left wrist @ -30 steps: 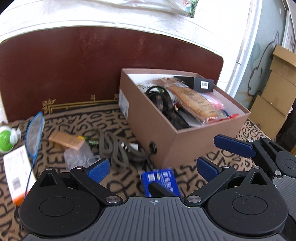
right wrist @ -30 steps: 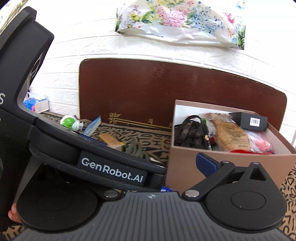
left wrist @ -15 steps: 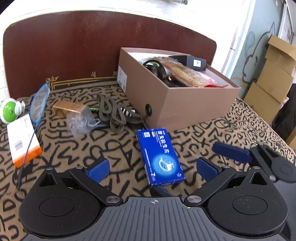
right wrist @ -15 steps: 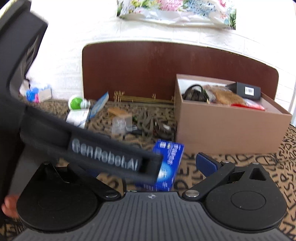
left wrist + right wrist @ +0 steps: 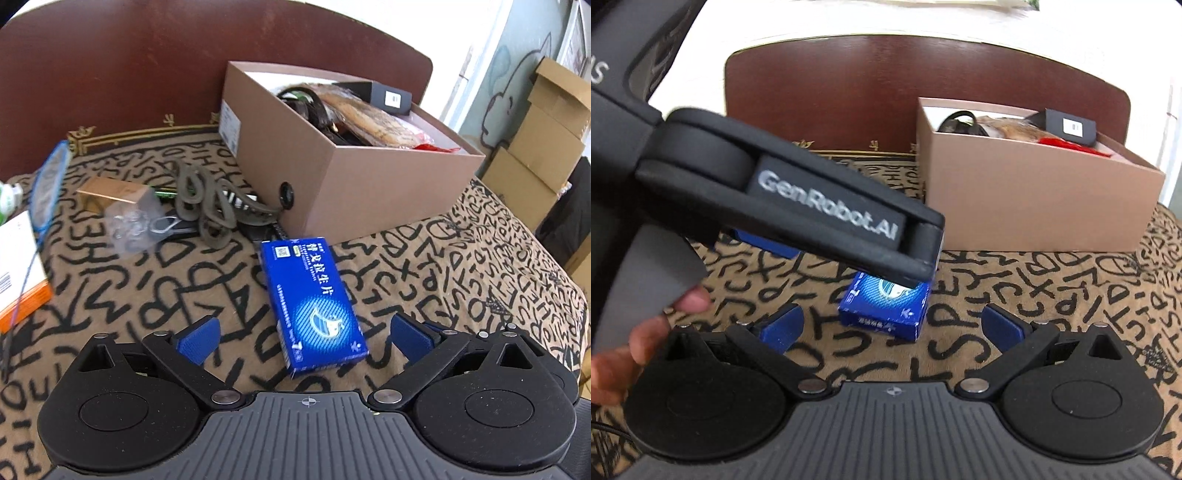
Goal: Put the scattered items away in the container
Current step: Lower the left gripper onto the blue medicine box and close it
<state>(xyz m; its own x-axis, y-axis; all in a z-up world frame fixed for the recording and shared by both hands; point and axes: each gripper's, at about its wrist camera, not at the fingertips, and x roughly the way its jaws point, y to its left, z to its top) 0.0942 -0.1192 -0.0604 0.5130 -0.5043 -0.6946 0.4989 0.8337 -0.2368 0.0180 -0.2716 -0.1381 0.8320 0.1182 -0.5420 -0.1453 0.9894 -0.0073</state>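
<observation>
A blue medicine box (image 5: 312,299) lies flat on the patterned cloth, its near end between the open fingers of my left gripper (image 5: 304,334). It also shows in the right wrist view (image 5: 886,306), partly hidden by the left gripper's body (image 5: 798,199). My right gripper (image 5: 892,325) is open and empty just behind it. The brown cardboard box (image 5: 369,192), open-topped, stands behind and holds cables, packets and a black box. It also shows in the right wrist view (image 5: 1034,199).
Left of the cardboard box lie a grey strap (image 5: 207,206), a clear bag (image 5: 135,225), a gold box (image 5: 110,192), a blue mesh racket (image 5: 48,188) and a white-orange box (image 5: 18,269). A dark headboard (image 5: 129,74) stands behind. Cartons (image 5: 546,140) stack at right.
Both grippers have drawn back from the cardboard box and dropped toward the cloth. The blue box now lies between the left gripper's fingers.
</observation>
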